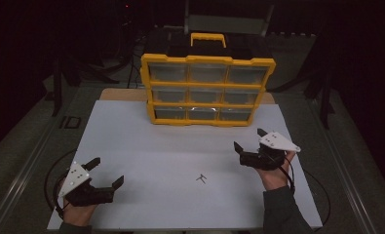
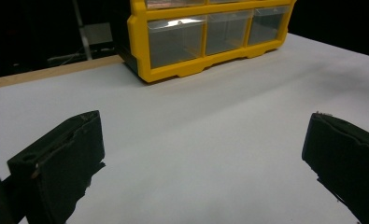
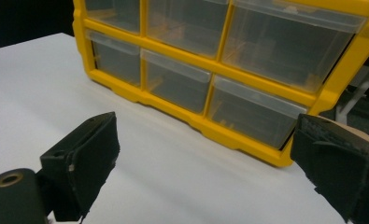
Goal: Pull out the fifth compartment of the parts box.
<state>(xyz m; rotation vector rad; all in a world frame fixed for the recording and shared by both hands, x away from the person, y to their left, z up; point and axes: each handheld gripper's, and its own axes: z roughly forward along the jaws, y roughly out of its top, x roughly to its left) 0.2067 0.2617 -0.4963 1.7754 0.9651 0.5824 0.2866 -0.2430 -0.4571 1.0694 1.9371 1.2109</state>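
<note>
We're at the opening stance here. Our left gripper (image 1: 105,171) sits at seven o'clock on the white table (image 1: 146,146), jaws spread wide and holding nothing. Our right gripper (image 1: 249,139) is at four o'clock, jaws just as wide, empty too, aimed at the yellow drawer cabinet (image 1: 207,90) standing at twelve o'clock with every drawer shut. A small dark part (image 1: 202,178) lies on the table at five o'clock, between both grippers, nearer the right. It looks like nothing is grasped yet; next we'd likely bring a gripper down over that part and pinch narrowly.
</note>
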